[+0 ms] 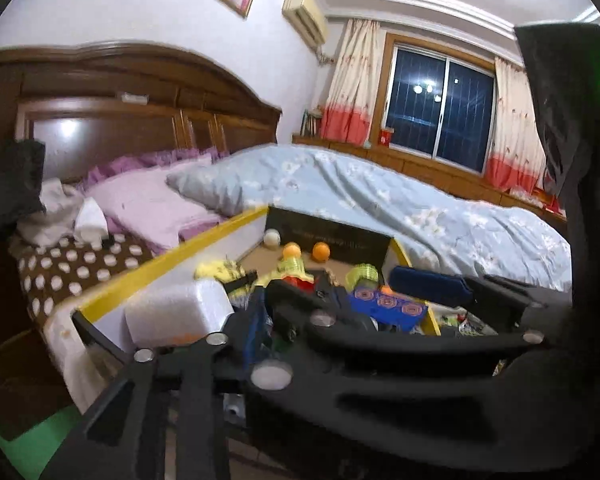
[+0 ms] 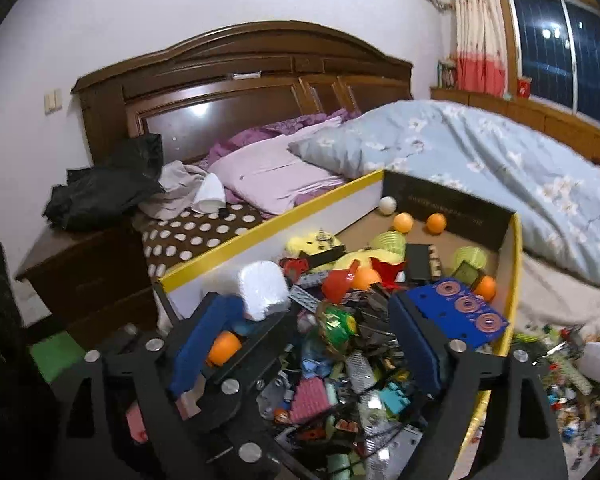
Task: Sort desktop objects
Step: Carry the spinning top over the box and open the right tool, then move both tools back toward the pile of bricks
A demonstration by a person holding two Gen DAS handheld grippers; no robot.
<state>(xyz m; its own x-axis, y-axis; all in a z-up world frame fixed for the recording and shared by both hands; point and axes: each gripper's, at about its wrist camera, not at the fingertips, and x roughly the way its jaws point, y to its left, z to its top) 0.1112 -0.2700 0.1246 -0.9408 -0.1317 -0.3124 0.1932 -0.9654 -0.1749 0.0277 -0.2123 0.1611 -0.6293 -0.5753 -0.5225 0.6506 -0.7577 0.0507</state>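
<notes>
My right tongs (image 2: 300, 332) stand wide apart over the heap of mixed toy parts (image 2: 340, 360), gripping nothing; the two blue-padded fingers (image 2: 196, 344) frame the pile from either side. My left tongs (image 1: 360, 296) are harder to read: one blue-padded finger (image 1: 428, 283) shows on the right, the other is mostly lost behind the black linkage, so I cannot tell whether they are apart or closed, or on anything.

The things to sort lie in a shallow cardboard box with a yellow rim (image 2: 268, 224), which sits on the bed beside the pale blue flowered quilt (image 2: 500, 160). In the right wrist view I see a white foam block (image 2: 264, 288) near the box's left wall, a blue plate with three copper-coloured rings (image 2: 460, 304) at the right wall, and a white ball (image 2: 388, 205) with two orange balls (image 2: 403, 222) at the far end on the bare cardboard floor. Another orange ball (image 2: 224, 348) sits just behind the left finger, partly covered by it.

The small pieces in the pile are blurred and overlapping; I cannot name most of them. More bits are scattered outside the box at the right edge (image 2: 572, 380), cut off by the lens rim. In the left wrist view the gripper frame hides the near half of the box.
</notes>
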